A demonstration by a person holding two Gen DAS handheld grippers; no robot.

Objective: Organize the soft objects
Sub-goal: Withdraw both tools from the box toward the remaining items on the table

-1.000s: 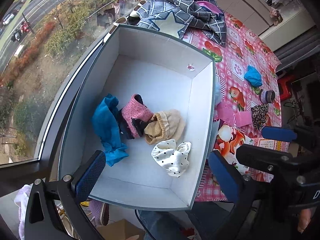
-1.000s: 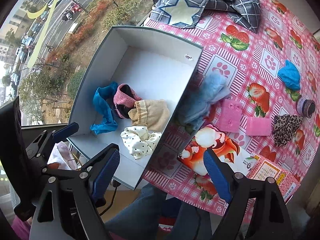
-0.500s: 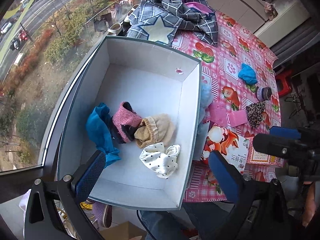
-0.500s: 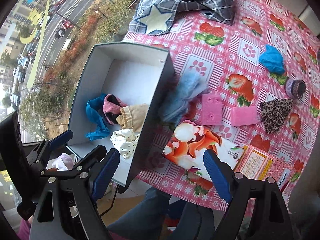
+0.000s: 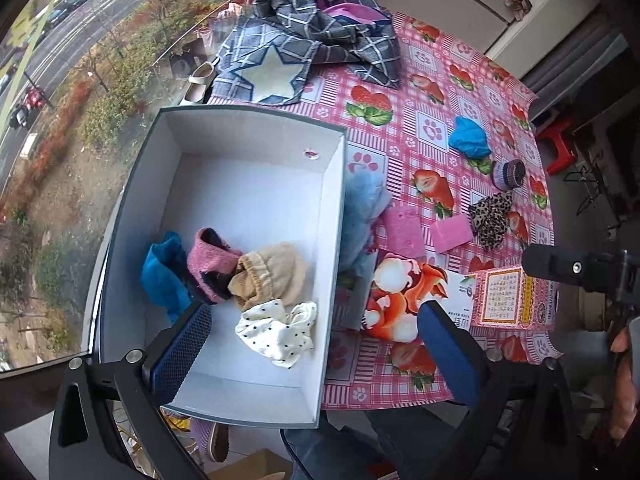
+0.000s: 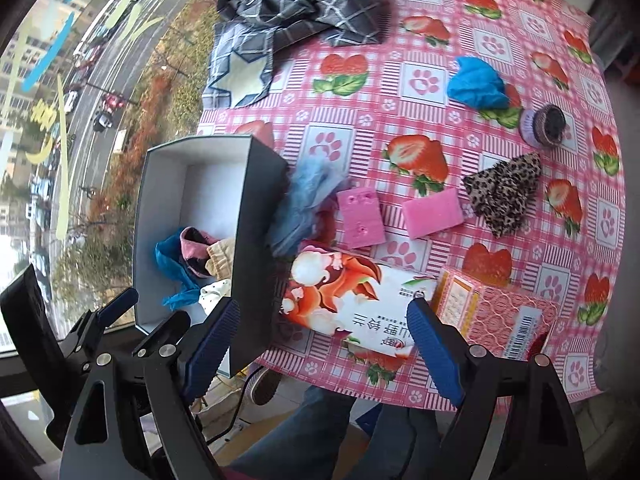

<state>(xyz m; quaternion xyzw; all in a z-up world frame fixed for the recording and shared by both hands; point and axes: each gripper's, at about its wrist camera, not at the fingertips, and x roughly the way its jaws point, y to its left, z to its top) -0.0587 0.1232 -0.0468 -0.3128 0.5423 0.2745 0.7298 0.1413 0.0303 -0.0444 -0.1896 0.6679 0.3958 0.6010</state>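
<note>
Partly done: four soft pieces already in the grey box [image 5: 120, 240], among them a polka-dot cloth [image 5: 276, 332]. Still out on the tablecloth [image 6: 400, 40]: pale blue fluffy cloth [image 6: 308, 196], leopard-print cloth [image 6: 506, 192], blue cloth [image 6: 476, 84]. Right gripper [image 6: 320, 348] wide, empty, fluffy cloth just ahead. Left gripper [image 5: 316, 356] wide, empty, over the box's near corner.

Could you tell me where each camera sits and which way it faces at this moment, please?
Left wrist: on the left gripper, facing steeply down into the grey box; open fingers and a hand at right show.
Right wrist: on the right gripper, facing down at the tablecloth; open fingers and legs show.
Shared: box, leopard cloth.
</note>
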